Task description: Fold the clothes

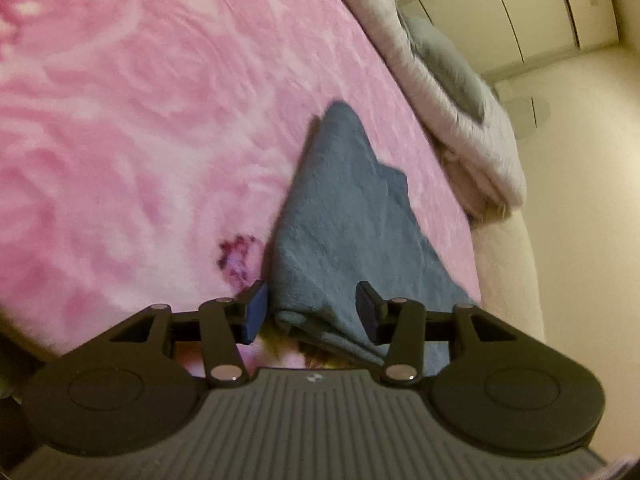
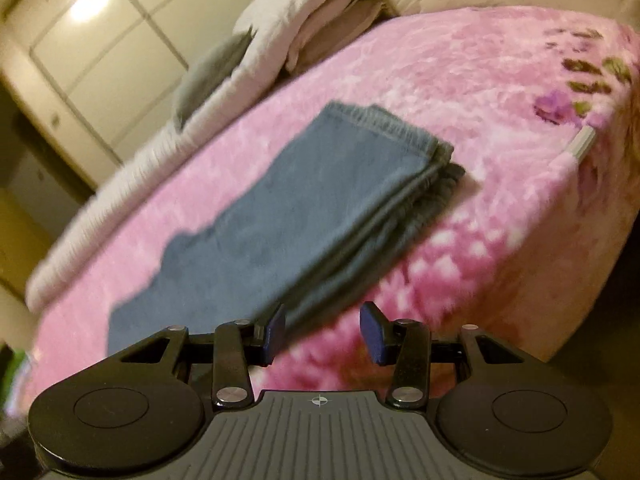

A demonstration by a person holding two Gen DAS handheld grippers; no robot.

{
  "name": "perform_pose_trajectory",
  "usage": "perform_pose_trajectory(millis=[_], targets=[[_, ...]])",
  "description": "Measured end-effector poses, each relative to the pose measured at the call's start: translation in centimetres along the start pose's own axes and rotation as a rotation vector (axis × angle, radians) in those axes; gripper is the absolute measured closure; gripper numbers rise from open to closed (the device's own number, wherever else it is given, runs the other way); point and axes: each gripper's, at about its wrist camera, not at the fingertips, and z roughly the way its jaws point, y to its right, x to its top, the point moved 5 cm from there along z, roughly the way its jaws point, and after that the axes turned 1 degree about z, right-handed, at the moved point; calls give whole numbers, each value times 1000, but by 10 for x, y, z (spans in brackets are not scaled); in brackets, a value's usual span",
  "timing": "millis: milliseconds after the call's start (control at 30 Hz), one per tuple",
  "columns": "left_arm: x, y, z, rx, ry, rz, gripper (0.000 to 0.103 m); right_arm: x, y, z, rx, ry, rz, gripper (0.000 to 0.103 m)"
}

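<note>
A folded blue-grey garment (image 1: pixel 344 208) lies flat on the pink flowered blanket (image 1: pixel 140 120) that covers the bed. In the left wrist view its near folded end lies between the fingers of my left gripper (image 1: pixel 312 310). The jaws stand apart: the left pad is beside the fold's edge and the right pad is over the cloth, without pressing it. In the right wrist view the same garment (image 2: pixel 304 200) shows stacked layers along its right side. My right gripper (image 2: pixel 324 332) is open just short of its near corner, with only pink blanket (image 2: pixel 460 80) in the gap.
A white fluffy blanket (image 1: pixel 460 120) and a grey pillow (image 1: pixel 444 52) lie along the bed's far side, in front of cream wardrobe doors (image 1: pixel 520 12). In the right wrist view folded white bedding (image 2: pixel 288 20) is piled at the back, and the bed drops off at its right edge (image 2: pixel 580 200).
</note>
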Motion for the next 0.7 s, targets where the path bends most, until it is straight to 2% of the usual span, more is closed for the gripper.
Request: perform_pose_trajectory(millis=[33,100,167,233,333,367,400,500,600,700], targets=[[-1,3,7,39,-23,50,75,4,3,2,-4,6,11,58],[-3,13,10,100,-27,146,77,10,8,7,-23,9,17,58],[-4,15,7,111,-18,166,79,13,12,10,-31,12,20,58],[-7,9,6,90,2,126,76,15,16,11,-26,27,30,58],[-9,-6,6,29,53,-25,69,18,19,10,9,60,31,58],[-9,-9,6,17,61,-58,72,19,18,10,23,69,18,58],[-8,-7,7,27,54,-43,77,19,17,12,23,65,0,58],[-3,9,7,81,24,117,83,13,19,27,-44,-5,-66,58],[2,5,-3,72,-14,91,82,4,7,24,-71,-1,-180,58],[7,-4,-18,92,-31,57,71,-14,-29,13,-54,33,-404,58]])
